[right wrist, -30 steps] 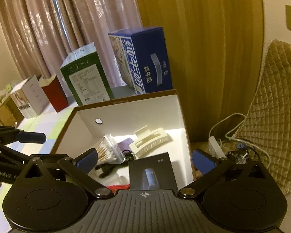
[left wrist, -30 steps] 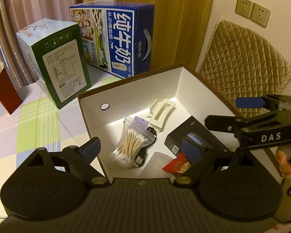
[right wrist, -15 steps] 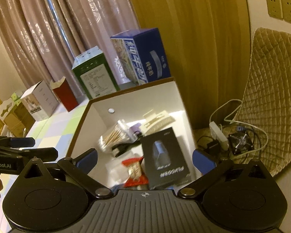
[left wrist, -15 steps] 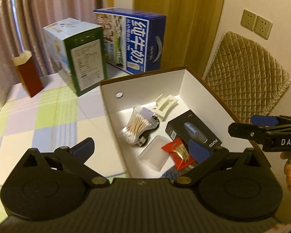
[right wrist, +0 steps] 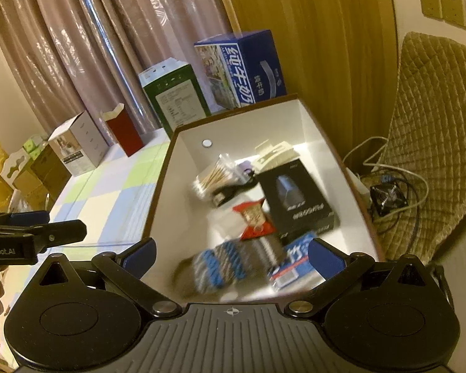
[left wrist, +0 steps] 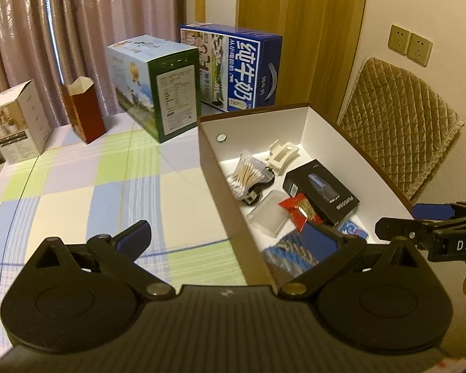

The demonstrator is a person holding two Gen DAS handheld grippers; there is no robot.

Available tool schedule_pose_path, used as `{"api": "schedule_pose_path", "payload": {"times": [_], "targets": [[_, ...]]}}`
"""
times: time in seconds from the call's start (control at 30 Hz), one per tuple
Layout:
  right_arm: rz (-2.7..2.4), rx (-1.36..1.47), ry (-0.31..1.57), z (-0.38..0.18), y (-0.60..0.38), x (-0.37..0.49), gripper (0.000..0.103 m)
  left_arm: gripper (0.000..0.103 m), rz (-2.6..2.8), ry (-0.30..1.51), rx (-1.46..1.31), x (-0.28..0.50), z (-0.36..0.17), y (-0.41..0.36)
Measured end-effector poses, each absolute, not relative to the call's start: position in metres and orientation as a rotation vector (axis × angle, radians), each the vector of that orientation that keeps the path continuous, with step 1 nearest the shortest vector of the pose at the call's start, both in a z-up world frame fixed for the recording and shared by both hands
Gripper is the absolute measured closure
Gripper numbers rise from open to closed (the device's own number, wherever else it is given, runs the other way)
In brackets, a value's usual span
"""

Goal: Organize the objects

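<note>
From the left wrist view, I am looking at my left tongs (left wrist: 226, 239) standing wide open with nothing between them; the jaws have just been opening. They are straddling the near left wall of the box (left wrist: 230, 192), one finger over the bench (left wrist: 102, 192), the other just inside the box. The sock (left wrist: 290, 250) is lying in the box's near end, right by the inner finger. My right tongs (left wrist: 419, 220) are hovering at the box's right rim.

From the right wrist view, I am seeing the right tongs (right wrist: 231, 251) gaping too, gripping nothing. The sock (right wrist: 220, 264), blurred, is lying directly ahead between the fingers in the box's (right wrist: 320, 130) near end, its long axis running across the gap. I judge the right hand nearer for any pick.
</note>
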State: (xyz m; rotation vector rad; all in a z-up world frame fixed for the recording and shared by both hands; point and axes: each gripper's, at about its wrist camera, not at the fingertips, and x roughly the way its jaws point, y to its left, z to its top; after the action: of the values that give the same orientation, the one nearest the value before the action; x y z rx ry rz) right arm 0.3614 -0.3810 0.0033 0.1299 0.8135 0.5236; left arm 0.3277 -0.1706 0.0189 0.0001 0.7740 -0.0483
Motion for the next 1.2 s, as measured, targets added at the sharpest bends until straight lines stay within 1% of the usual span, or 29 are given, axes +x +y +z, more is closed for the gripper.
{"api": "schedule_pose_path", "payload": {"times": [0.77,1.2], "targets": [[0.559,0.069,0.877,0.001,-0.303,0.231,0.002,0.001,-0.007,0.863,-0.099,0.191,0.016,-0.072],[0.591,0.027,0.921,-0.010,-0.266,0.176,0.002,0.001,0.005,0.884,-0.110,0.135,0.016,-0.031]]}}
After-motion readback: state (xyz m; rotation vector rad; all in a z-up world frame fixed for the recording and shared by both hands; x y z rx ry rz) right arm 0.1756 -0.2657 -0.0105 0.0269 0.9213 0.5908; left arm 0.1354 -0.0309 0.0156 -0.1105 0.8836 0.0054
